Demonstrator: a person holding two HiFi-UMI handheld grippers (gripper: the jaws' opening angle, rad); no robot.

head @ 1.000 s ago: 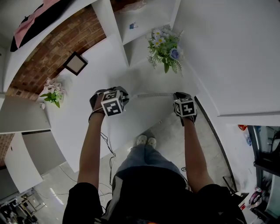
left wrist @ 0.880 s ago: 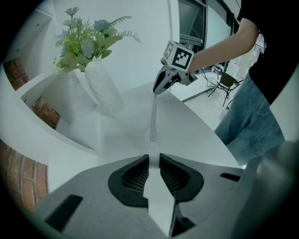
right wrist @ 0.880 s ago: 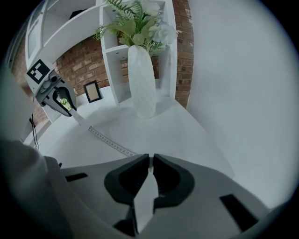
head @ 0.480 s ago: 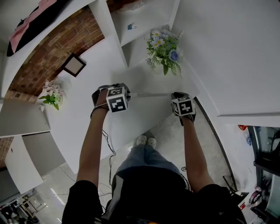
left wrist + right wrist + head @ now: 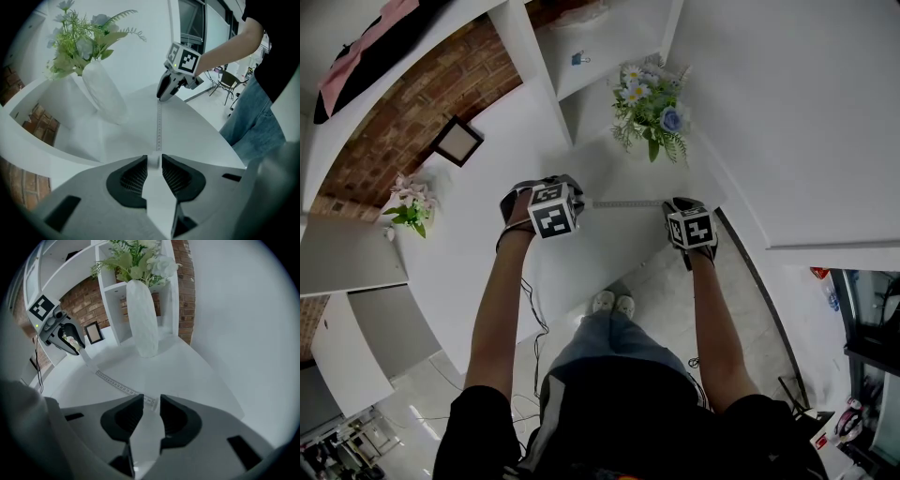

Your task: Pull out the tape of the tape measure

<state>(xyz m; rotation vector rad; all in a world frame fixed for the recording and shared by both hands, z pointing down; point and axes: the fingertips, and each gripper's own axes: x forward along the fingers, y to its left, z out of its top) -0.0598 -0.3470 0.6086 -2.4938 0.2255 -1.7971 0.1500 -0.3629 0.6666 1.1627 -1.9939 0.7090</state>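
Tape measure (image 5: 71, 341) sits clamped in steeply down-tilted left gripper (image 5: 153, 159).

Smooth, matt white tabletop (image 5: 187, 371); tall white vase (image 5: 143, 319) with a rippled, faintly glossy surface; rough red-brown brick wall (image 5: 403, 112); matt grey plastic left hand-held gripper (image 5: 153, 161) with ribbed black pads (image 5: 136, 178).

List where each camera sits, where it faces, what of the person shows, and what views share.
Head view: on the head, facing steeply down at the white counter; shows both arms, legs, left gripper, right gripper.
Left gripper view: on the left gripper, along fingers shut on the tape measure; shows the right forearm.
Right gripper view: on the right gripper, fingers just opened, end of the tape between them; faces the left gripper.
Shared: both gripper views show tape and vase.
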